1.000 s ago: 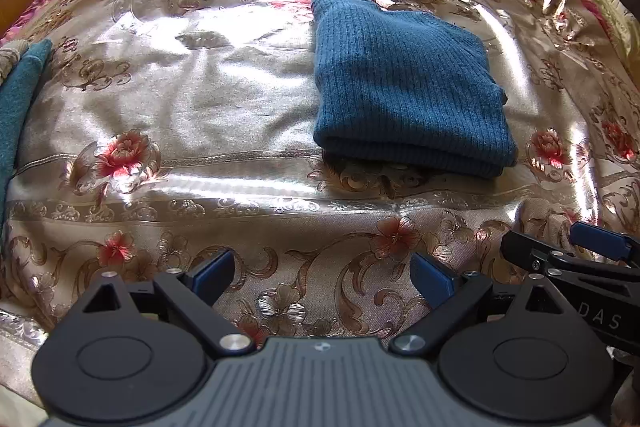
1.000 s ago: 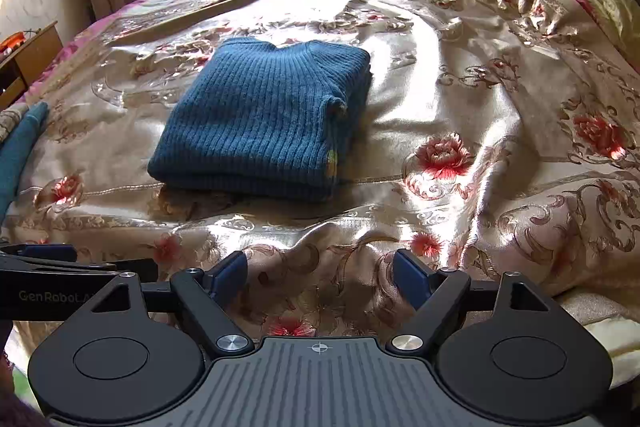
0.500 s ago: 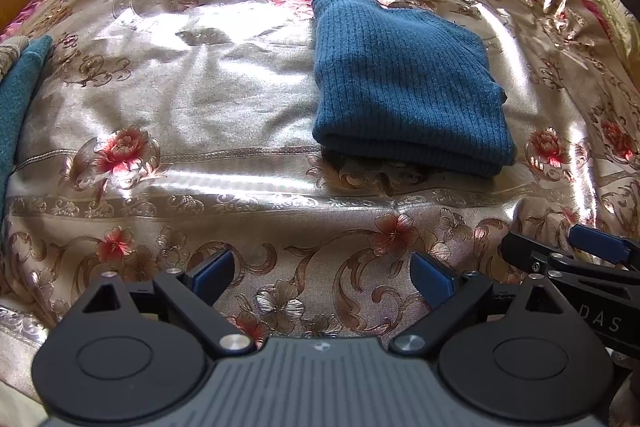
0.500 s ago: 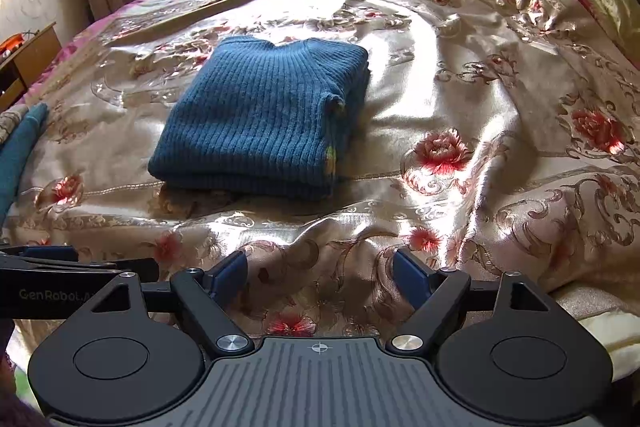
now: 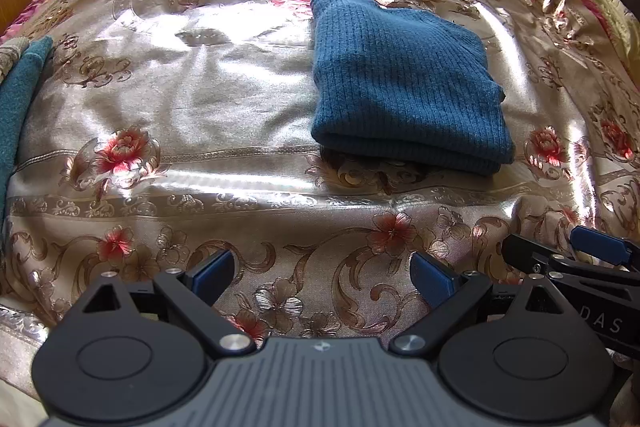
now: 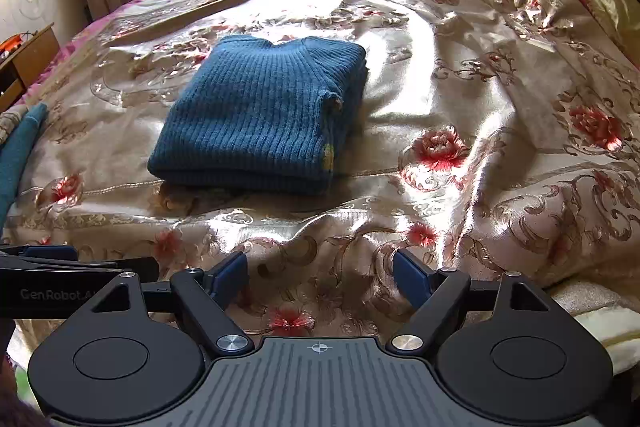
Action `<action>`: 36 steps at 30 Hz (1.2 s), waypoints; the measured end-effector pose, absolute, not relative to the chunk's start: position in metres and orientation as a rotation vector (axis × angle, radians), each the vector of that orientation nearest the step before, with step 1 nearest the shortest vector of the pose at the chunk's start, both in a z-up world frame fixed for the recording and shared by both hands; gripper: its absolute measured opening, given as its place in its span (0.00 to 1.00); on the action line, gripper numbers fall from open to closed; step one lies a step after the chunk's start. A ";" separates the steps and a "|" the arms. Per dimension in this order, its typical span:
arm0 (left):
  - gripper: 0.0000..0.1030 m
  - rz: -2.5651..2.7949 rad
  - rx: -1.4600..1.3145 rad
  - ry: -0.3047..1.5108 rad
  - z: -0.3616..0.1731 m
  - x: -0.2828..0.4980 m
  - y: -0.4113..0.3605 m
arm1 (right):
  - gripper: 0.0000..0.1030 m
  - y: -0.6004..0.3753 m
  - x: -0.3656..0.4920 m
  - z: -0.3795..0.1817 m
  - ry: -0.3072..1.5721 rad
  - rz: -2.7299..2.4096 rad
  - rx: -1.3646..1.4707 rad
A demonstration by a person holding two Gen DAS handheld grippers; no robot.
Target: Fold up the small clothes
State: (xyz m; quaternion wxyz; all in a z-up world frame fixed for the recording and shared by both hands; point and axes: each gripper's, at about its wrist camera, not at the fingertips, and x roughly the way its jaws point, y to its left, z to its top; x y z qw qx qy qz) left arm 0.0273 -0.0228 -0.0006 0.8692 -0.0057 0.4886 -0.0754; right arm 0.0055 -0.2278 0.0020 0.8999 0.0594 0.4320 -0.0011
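Blue ribbed sweater [image 5: 404, 79] lay folded flat on the floral satin bedspread [image 5: 200, 95], far of both tools, left gripper [image 5: 322, 277] hung low at the near edge, jaws released and empty, right gripper [image 6: 320, 277] beside it, likewise spread, teal cloth [image 5: 18, 99] at far left.

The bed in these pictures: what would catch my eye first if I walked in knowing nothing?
The folded blue knit sweater stands out first, lying alone in the middle of the shiny gold floral bedspread. Next come the two black grippers with blue pads at the near edge, the left gripper and the right gripper, both open and holding nothing. A teal cloth peeks in at the bed's left edge.
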 end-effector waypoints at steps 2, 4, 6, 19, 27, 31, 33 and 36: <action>0.96 -0.158 -0.009 1.023 0.000 0.027 -0.023 | 0.79 -0.228 0.004 0.002 0.895 -0.004 0.123; 0.96 -0.156 -0.005 1.024 0.000 0.026 -0.024 | 0.79 -0.228 0.003 0.002 0.897 -0.005 0.122; 0.96 -0.150 0.007 1.027 -0.001 0.026 -0.026 | 0.79 -0.228 0.004 0.002 0.897 -0.003 0.123; 0.96 -0.137 0.054 1.018 0.002 0.024 -0.029 | 0.80 -0.226 0.002 0.002 0.900 -0.005 0.118; 0.96 -0.136 0.044 1.018 0.003 0.023 -0.028 | 0.80 -0.227 0.002 0.002 0.901 -0.004 0.120; 0.96 -0.137 0.044 1.018 0.003 0.023 -0.028 | 0.80 -0.226 0.001 0.003 0.902 -0.003 0.121; 0.96 -0.137 0.044 1.018 0.003 0.022 -0.028 | 0.80 -0.226 0.001 0.003 0.901 -0.003 0.122; 0.96 -0.136 0.044 1.018 0.003 0.022 -0.028 | 0.80 -0.226 0.001 0.003 0.901 -0.003 0.121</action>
